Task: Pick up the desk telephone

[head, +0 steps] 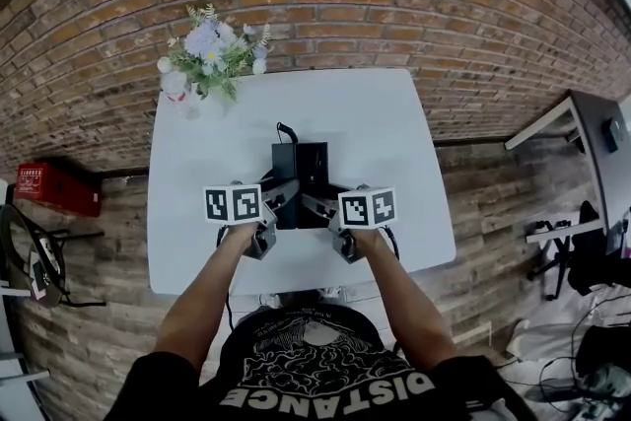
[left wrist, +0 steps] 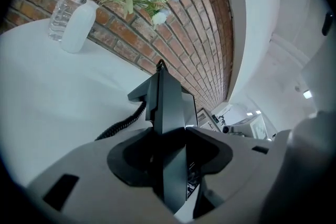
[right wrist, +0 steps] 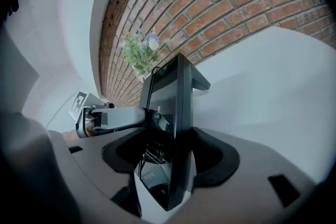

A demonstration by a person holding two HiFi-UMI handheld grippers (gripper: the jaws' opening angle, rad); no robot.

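Observation:
A black desk telephone (head: 301,168) stands on the white table (head: 394,133), its coiled cord (left wrist: 123,123) trailing off to one side. My left gripper (head: 284,196) holds the phone's left side and my right gripper (head: 317,202) its right side. In the left gripper view the phone's edge (left wrist: 168,102) runs up between the jaws of the left gripper (left wrist: 170,136), and both pads touch it. The right gripper view shows the phone's side panel (right wrist: 176,92) inside the right gripper (right wrist: 168,131), pads against it, with the left gripper beyond.
A white vase of flowers (head: 207,54) stands at the table's far left corner, with a clear water bottle (left wrist: 68,0) beside the vase (left wrist: 79,26). A brick wall runs behind the table. A red box (head: 54,184) sits on the floor at left.

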